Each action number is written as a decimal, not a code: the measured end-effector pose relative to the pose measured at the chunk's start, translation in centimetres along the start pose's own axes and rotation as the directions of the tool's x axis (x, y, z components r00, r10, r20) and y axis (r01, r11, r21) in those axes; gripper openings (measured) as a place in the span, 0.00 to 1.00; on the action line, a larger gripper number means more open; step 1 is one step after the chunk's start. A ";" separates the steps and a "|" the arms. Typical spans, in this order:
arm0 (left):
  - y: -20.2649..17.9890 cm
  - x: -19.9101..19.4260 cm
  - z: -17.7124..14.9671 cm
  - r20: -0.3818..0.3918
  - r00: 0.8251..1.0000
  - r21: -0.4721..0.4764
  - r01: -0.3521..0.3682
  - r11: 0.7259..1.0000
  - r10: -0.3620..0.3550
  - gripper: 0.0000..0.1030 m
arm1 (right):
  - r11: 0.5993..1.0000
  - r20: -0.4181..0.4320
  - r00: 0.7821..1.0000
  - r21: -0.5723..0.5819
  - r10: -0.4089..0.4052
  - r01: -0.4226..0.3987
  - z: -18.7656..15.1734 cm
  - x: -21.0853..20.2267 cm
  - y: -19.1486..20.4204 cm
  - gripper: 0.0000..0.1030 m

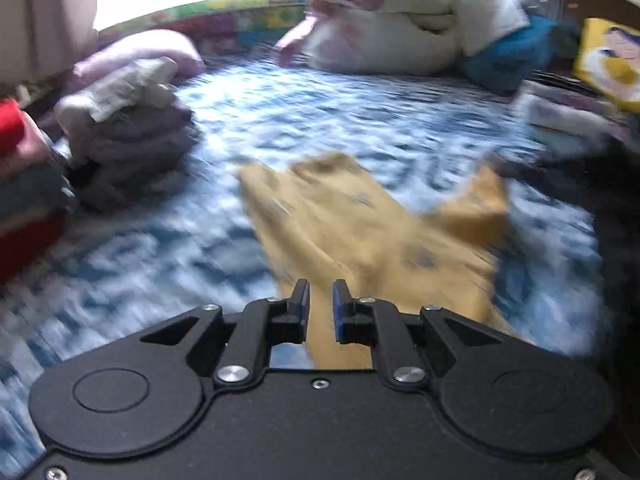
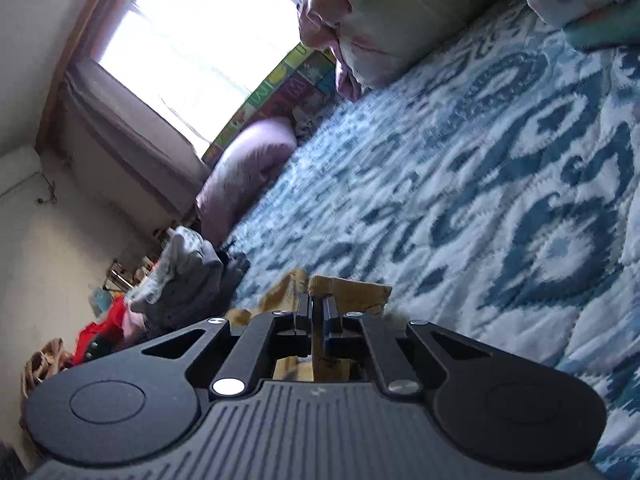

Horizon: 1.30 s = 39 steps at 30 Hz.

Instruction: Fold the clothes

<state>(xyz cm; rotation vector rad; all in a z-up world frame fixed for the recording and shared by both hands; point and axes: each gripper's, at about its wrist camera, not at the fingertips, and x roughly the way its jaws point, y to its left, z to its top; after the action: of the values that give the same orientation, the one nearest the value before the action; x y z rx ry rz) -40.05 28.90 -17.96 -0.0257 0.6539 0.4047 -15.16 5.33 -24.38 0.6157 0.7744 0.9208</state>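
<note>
Mustard-yellow patterned cloth garment (image 1: 360, 220) is lying spread on the blue-and-white quilted bed (image 1: 160, 240), its edge pinched in the closed right hand-held gripper (image 2: 318, 308). Left hand-held gripper (image 1: 321, 300) is hovering over it, jaws slightly apart and empty; a good fold is needing both corners kept level and taut.

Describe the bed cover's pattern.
Blue and white ikat-style blotches on the bed cover; sharpest in the right wrist view.

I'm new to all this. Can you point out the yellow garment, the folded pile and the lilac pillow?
Yellow garment (image 1: 360, 220): left wrist view, middle of the cloth.
Folded pile (image 1: 128, 132): left wrist view, grey layers.
Lilac pillow (image 2: 248, 172): right wrist view, its middle.
</note>
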 end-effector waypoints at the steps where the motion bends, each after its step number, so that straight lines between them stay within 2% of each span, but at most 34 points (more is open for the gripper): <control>1: 0.0 0.6 1.0 0.007 1.000 0.019 -0.017 1.000 0.017 0.09 | 1.000 -0.010 1.000 0.007 -0.011 0.011 -0.1 0.1 -0.3 0.07; 4: -0.5 3.4 3.9 0.019 0.999 0.081 -0.035 0.996 0.033 0.09 | 0.999 -0.033 0.999 0.033 -0.027 0.028 -0.3 0.5 -1.0 0.07; 8: -0.7 8.7 6.1 -0.037 0.998 0.127 -0.048 0.991 0.053 0.10 | 0.999 -0.042 0.999 0.038 -0.016 0.018 -0.4 0.8 -1.1 0.08; 10: -0.8 11.4 7.3 -0.064 0.996 0.150 -0.053 0.987 0.064 0.21 | 0.999 -0.047 0.999 0.042 -0.011 0.013 -0.4 1.0 -1.1 0.08; 12: -0.2 13.6 7.7 -0.099 0.990 0.150 -0.086 0.985 0.101 0.23 | 0.999 -0.051 0.999 0.052 -0.004 0.007 -0.3 1.2 -1.3 0.08; 16: 1.4 16.3 8.0 -0.147 0.979 0.117 -0.126 0.985 0.143 0.23 | 0.997 -0.058 0.998 0.074 0.008 -0.004 -0.1 1.2 -1.7 0.09; 20: 2.6 17.7 7.8 -0.182 0.974 0.062 -0.128 0.990 0.137 0.23 | 0.995 -0.063 0.998 0.096 0.020 -0.014 0.2 1.3 -2.3 0.09; 21: 2.7 17.9 7.7 -0.185 0.974 0.051 -0.121 0.991 0.129 0.19 | 0.995 -0.065 0.998 0.102 0.023 -0.017 0.3 1.3 -2.4 0.09; 22: 2.9 17.9 7.7 -0.184 0.976 0.027 -0.113 0.993 0.116 0.10 | 0.994 -0.066 0.997 0.108 0.026 -0.019 0.4 1.3 -2.6 0.10; 24: 3.6 17.5 7.8 -0.171 0.982 -0.045 -0.094 0.995 0.085 0.04 | 0.993 -0.065 0.997 0.119 0.030 -0.022 0.4 1.3 -2.8 0.10; 25: 4.4 17.1 7.7 -0.157 0.986 -0.116 -0.067 0.991 0.049 0.03 | 0.992 -0.065 0.997 0.124 0.031 -0.023 0.4 1.3 -2.9 0.10; 26: 5.7 16.6 7.5 -0.133 0.991 -0.222 -0.024 0.975 -0.006 0.03 | 0.992 -0.065 0.997 0.128 0.033 -0.025 0.4 1.3 -3.0 0.10; 27: 7.0 16.2 7.3 -0.104 0.993 -0.324 0.022 0.946 -0.058 0.04 | 0.991 -0.065 0.997 0.131 0.035 -0.026 0.4 1.3 -3.0 0.10; 28: 8.2 15.7 7.1 -0.069 0.992 -0.421 0.069 0.904 -0.107 0.07 | 0.991 -0.065 0.997 0.134 0.037 -0.028 0.4 1.3 -3.1 0.10; 29: 9.5 15.2 6.9 -0.029 0.988 -0.512 0.116 0.851 -0.152 0.15 | 0.990 -0.065 0.997 0.138 0.039 -0.030 0.4 1.3 -3.1 0.10; 30: 10.2 14.9 6.7 -0.006 0.984 -0.556 0.143 0.819 -0.176 0.36 | 0.989 -0.065 0.997 0.141 0.042 -0.032 0.4 1.3 -3.1 0.10; 31: 10.4 14.8 6.5 -0.003 0.983 -0.557 0.151 0.817 -0.183 0.40 | 0.989 -0.065 0.997 0.144 0.044 -0.034 0.4 1.3 -3.2 0.10; 32: 10.4 14.5 6.5 0.003 0.983 -0.547 0.157 0.823 -0.185 0.40 | 0.988 -0.065 0.997 0.148 0.046 -0.036 0.4 1.3 -3.2 0.10; 36: 8.8 12.9 7.2 0.010 0.989 -0.442 0.135 0.887 -0.146 0.39 | 0.987 -0.064 0.997 0.156 0.051 -0.040 0.4 1.2 -3.3 0.10; 39: 6.5 12.8 8.4 -0.018 0.995 -0.292 0.087 0.953 -0.097 0.32 | 0.987 -0.066 0.996 0.156 0.053 -0.042 0.3 1.3 -3.3 0.10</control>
<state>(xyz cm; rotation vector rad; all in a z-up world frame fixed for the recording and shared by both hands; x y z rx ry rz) -28.35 40.76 -18.25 -0.3426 0.6183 0.4080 -12.87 4.90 -27.07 0.7436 0.9035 0.9355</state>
